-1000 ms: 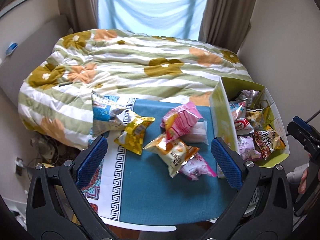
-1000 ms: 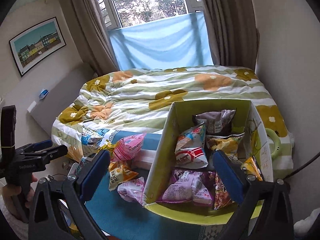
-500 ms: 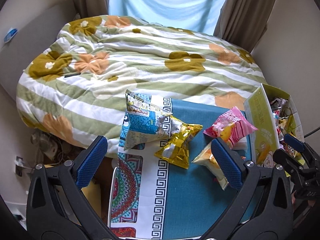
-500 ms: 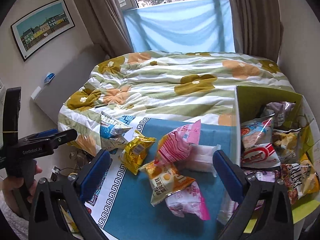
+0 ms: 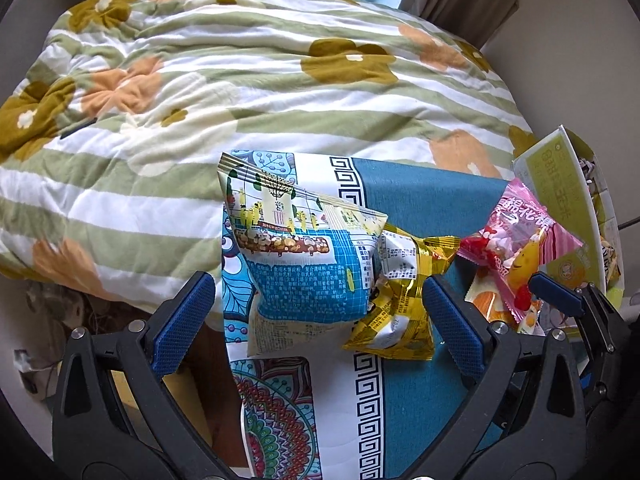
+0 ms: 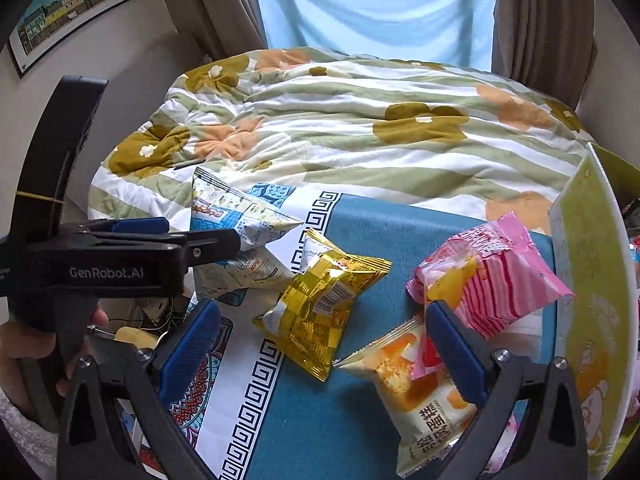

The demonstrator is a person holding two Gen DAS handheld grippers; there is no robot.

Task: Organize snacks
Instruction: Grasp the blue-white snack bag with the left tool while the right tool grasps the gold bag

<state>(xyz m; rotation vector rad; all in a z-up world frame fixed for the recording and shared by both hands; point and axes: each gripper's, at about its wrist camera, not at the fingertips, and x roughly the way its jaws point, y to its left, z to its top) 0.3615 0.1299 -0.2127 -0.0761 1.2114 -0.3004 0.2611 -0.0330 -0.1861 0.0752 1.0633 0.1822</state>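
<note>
I am looking over a flowered quilt (image 5: pixel 260 80) on the bed behind the desk (image 6: pixel 340 420). The yellow-green box (image 6: pixel 592 300) is standing at the right edge. A blue bag (image 5: pixel 304 264), gold bag (image 6: pixel 320 304) and pink bag (image 6: pixel 492 280) are lying on the desk. I am holding both the left tongs (image 5: pixel 316 312) and the right tongs (image 6: pixel 320 344) wide apart, gripping nothing.

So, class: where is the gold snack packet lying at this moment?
The gold snack packet lies on the patterned cloth, centre of the right wrist view, between the blue-and-white bag on its left and the pink packet on its right.
</note>
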